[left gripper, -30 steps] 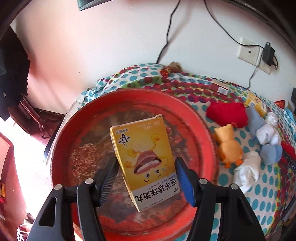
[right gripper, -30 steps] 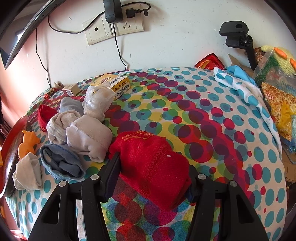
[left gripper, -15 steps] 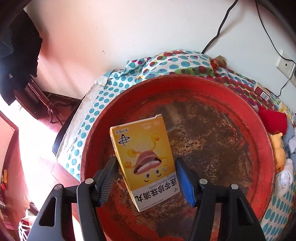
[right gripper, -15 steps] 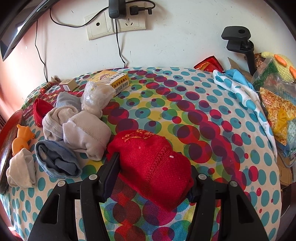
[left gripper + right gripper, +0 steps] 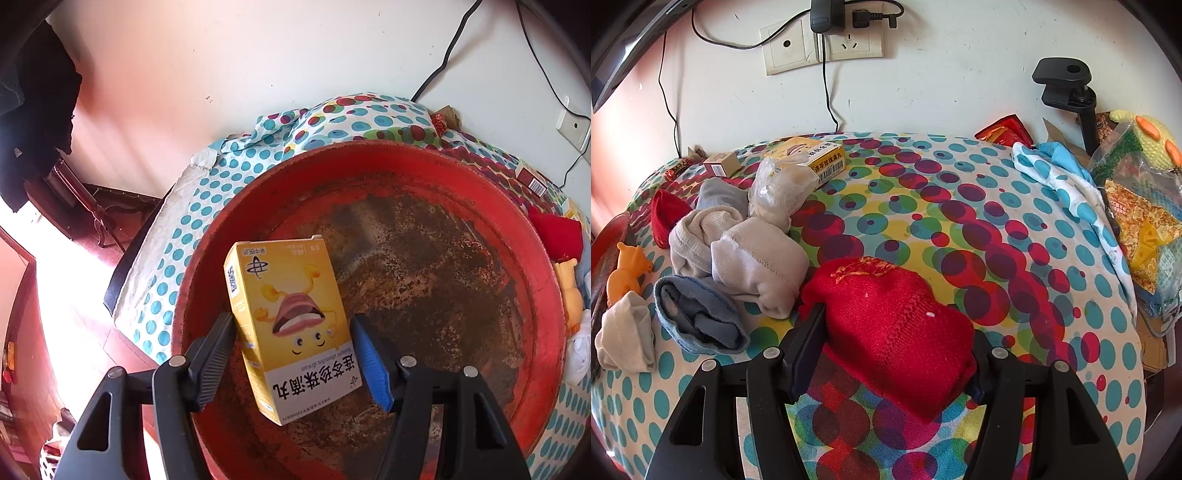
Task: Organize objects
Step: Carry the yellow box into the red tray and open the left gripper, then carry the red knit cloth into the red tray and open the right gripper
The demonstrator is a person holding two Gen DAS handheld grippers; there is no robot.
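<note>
My left gripper [image 5: 291, 350] is shut on a yellow medicine box [image 5: 290, 325] and holds it over the left part of a big rusty red tray [image 5: 424, 280]. My right gripper [image 5: 897, 343] is shut on a red knitted sock [image 5: 890, 321], low over the dotted tablecloth [image 5: 923, 221]. To its left lie grey-white rolled socks [image 5: 738, 251], a blue sock [image 5: 698, 317], an orange toy [image 5: 626, 273] and another yellow box [image 5: 816, 155].
The wall with sockets [image 5: 820, 48] and cables stands behind the table. A black clamp [image 5: 1067, 85], snack bags [image 5: 1145, 221] and a dotted cloth [image 5: 1067, 184] crowd the right edge. A small box [image 5: 722, 164] and red sock [image 5: 666, 214] lie far left. The floor drops off left of the tray.
My left gripper has moved left with the box, from the tray's middle to over its left part. My right gripper with the red sock has barely shifted.
</note>
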